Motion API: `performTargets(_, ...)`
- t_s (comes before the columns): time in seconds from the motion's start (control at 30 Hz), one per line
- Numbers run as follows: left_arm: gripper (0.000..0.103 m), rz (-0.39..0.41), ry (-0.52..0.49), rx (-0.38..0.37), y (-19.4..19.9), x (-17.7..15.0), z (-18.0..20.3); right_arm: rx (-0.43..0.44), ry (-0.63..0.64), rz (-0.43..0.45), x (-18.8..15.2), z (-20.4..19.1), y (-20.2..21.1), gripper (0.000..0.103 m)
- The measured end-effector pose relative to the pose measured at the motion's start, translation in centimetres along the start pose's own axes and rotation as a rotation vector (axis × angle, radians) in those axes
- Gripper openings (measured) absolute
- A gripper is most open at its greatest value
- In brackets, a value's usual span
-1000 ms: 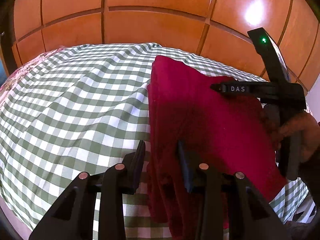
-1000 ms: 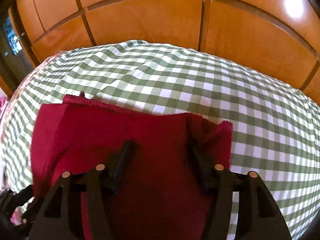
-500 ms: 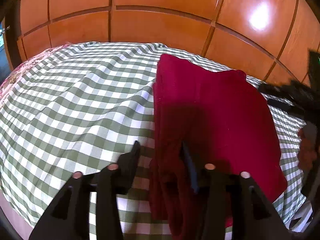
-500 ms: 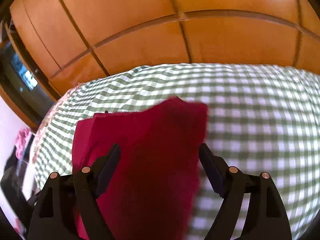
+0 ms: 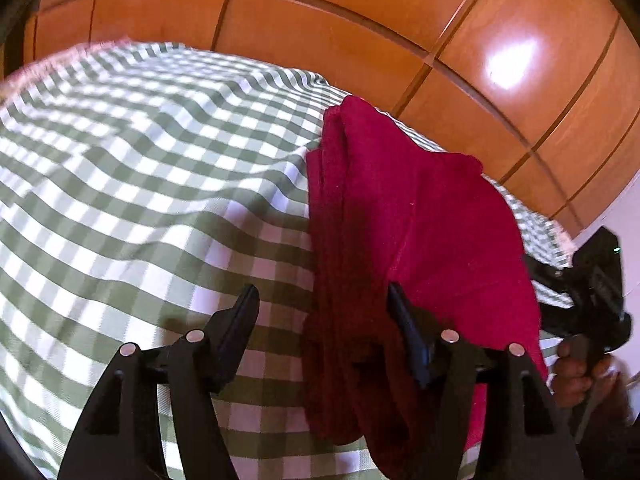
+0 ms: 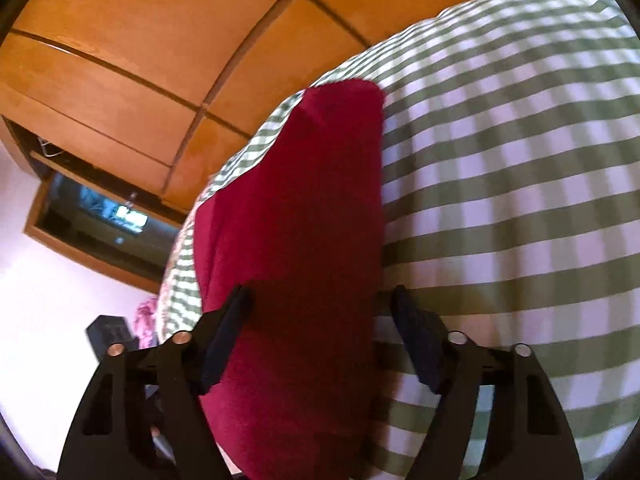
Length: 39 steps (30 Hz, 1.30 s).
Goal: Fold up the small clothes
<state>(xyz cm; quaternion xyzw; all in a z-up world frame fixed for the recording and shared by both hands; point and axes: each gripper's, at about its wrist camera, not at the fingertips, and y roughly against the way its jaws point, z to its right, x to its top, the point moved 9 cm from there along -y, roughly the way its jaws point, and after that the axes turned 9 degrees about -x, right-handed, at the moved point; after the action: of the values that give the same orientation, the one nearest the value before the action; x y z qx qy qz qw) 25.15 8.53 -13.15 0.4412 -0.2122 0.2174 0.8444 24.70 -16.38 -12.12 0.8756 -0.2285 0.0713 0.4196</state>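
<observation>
Lying folded in layers on the green-and-white checked cloth [image 5: 140,184], red garment [image 5: 404,216], stacked edges toward the left gripper [image 5: 322,304]. Left gripper released, jaws just widened and straddling the garment's near-left edge without pressing it. Right gripper [image 6: 320,304] likewise released, jaws just narrowed yet clear of the fabric between them; wooden panelled wall [image 5: 360,20] behind.

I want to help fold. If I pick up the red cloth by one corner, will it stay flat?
Probably not. The red cloth already sags in soft folds at its near edge, so it looks floppy. It lies in layers on the checked sheet, so they may slide apart.
</observation>
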Motion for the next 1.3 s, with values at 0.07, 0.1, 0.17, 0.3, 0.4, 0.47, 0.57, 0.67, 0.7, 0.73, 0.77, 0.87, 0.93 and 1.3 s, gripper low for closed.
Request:
performTargets(0.07,0.058,-0.005,0.026,-0.045,-0.3,-0.2,-0.2,0.026,0.001,-0.011,0.0,-0.6,-0.5,0.065)
performTargets(0.1,0.055,-0.009,0.037,-0.073,-0.4,-0.2,-0.2,0.026,0.005,-0.016,0.1,-0.9,-0.9,0.065)
performTargets(0.17,0.048,-0.015,0.049,-0.106,-0.8,-0.4,-0.1,0.024,0.002,-0.032,0.1,-1.1,-1.8,0.062)
performTargets(0.3,0.025,-0.015,0.032,-0.157,-0.6,-0.2,1.3,0.0,0.034,-0.022,0.2,-2.0,-1.7,0.045)
performTargets(0.4,0.022,-0.026,0.005,-0.177,-0.1,0.1,2.8,-0.005,0.09,0.024,0.8,-4.0,0.1,0.039)
performTargets(0.47,0.021,-0.021,-0.017,-0.219,0.3,0.7,4.6,-0.015,0.152,0.071,1.0,-5.4,2.1,0.038)
performTargets(0.57,0.014,-0.023,-0.09,-0.292,-0.2,2.0,9.4,-0.018,0.187,0.153,1.4,-5.8,6.3,0.037)
performTargets(0.67,0.014,-0.057,-0.189,-0.348,-2.7,3.1,15.1,-0.057,0.191,0.232,2.3,-4.2,10.6,0.037)
performTargets(0.7,0.014,-0.07,-0.218,-0.358,-3.5,3.2,16.7,-0.077,0.185,0.255,2.6,-3.5,11.8,0.037)
performTargets(0.73,0.014,-0.091,-0.264,-0.37,-4.9,3.2,19.1,-0.106,0.173,0.284,3.0,-2.1,13.3,0.037)
performTargets(0.77,0.014,-0.108,-0.298,-0.377,-6.1,3.2,21.0,-0.131,0.155,0.308,3.4,-0.9,14.6,0.037)
performTargets(0.87,0.014,-0.172,-0.363,-0.414,-10.3,3.1,26.9,-0.202,0.085,0.372,4.3,3.5,18.3,0.037)
performTargets(0.93,0.014,-0.209,-0.408,-0.412,-13.1,2.6,30.1,-0.255,0.032,0.407,4.8,6.9,20.4,0.037)
performTargets(1.3,0.019,-0.282,-0.636,-0.147,-22.0,-2.2,34.1,-0.416,-0.267,0.412,1.0,20.8,20.0,0.051)
